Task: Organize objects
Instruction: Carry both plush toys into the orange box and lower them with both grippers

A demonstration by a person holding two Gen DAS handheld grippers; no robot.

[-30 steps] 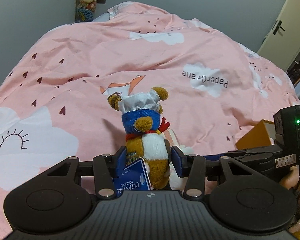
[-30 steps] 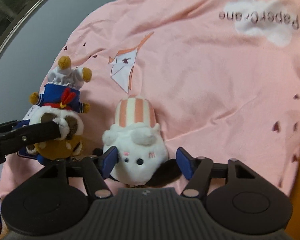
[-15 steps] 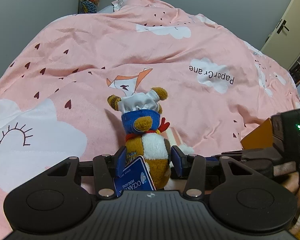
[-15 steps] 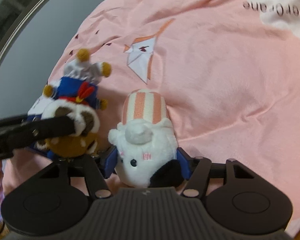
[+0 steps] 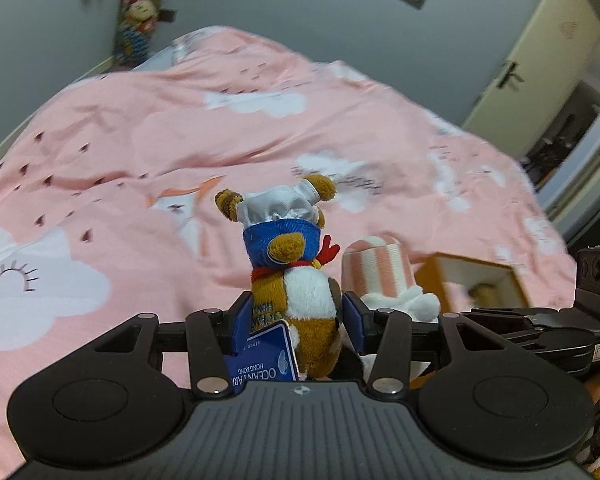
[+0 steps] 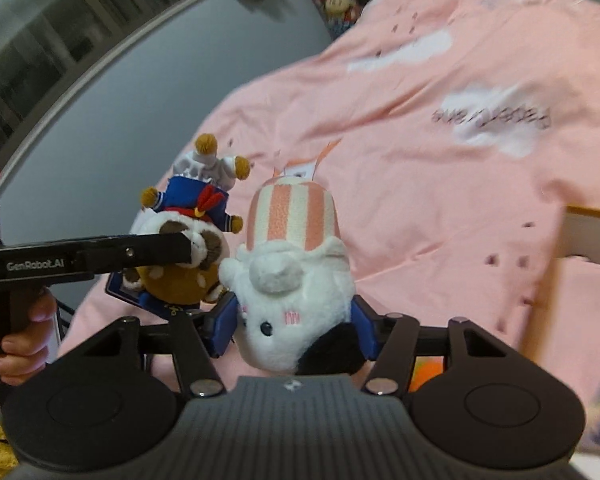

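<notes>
My left gripper [image 5: 296, 318] is shut on a brown and white bear plush [image 5: 296, 264] in a blue sailor top and white hat, head down, with a blue paper tag [image 5: 262, 364]. It is held above the pink bedspread [image 5: 140, 160]. My right gripper [image 6: 292, 326] is shut on a white plush with a pink-striped end [image 6: 292, 264], also lifted. In the right wrist view the bear plush [image 6: 188, 240] hangs just left of the white plush, with the left gripper's finger across it. In the left wrist view the striped plush [image 5: 380, 272] is just right of the bear.
An open orange cardboard box [image 5: 476, 280] sits on the bed to the right; its edge shows in the right wrist view [image 6: 588, 232]. Hanging plush toys [image 5: 140, 12] are on the far wall. A door [image 5: 532, 60] is at the back right.
Both grippers have risen off the bedspread with their plush toys. The right gripper closed on the white plush about half a second ago. The box has come into fuller view.
</notes>
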